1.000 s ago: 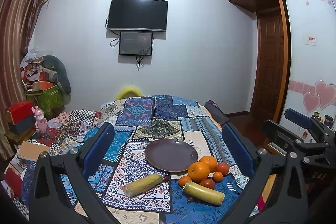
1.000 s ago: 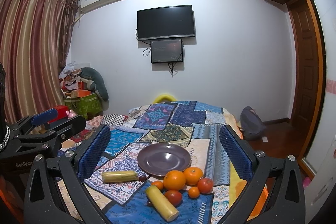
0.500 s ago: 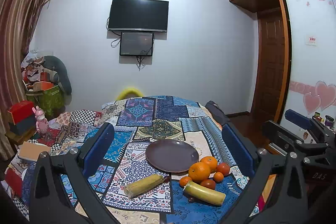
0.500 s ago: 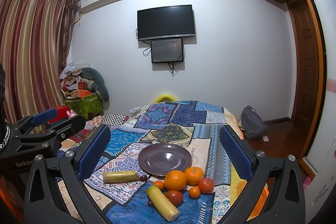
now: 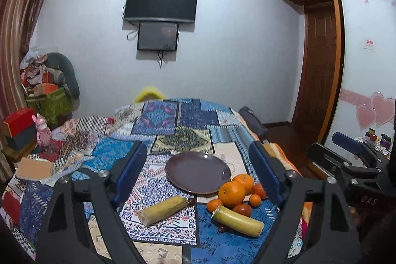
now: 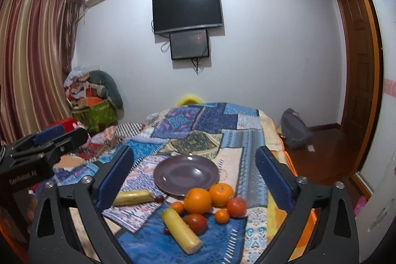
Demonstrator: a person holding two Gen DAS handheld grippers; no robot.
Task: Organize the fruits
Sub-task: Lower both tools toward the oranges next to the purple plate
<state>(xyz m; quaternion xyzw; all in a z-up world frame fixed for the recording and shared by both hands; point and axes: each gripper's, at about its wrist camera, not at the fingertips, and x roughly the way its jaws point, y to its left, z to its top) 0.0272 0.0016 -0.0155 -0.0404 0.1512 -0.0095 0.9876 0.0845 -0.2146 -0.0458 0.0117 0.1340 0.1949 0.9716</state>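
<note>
An empty dark purple plate lies on the patchwork cloth. In front of it is a cluster of fruit: two large oranges, small tangerines, red tomatoes and a yellow banana-like piece. A second yellow piece lies to the left. My left gripper is open and empty, held above the cloth short of the fruit. My right gripper is open and empty too, also held back from the fruit.
The cloth covers a table whose right edge drops to a wooden floor. Boxes and a pink toy crowd the left side. A bag sits on the floor. A TV hangs on the far wall.
Both grippers have moved slightly forward and down toward the fruit; the fruit looks a little larger. Nothing on the cloth has moved.
</note>
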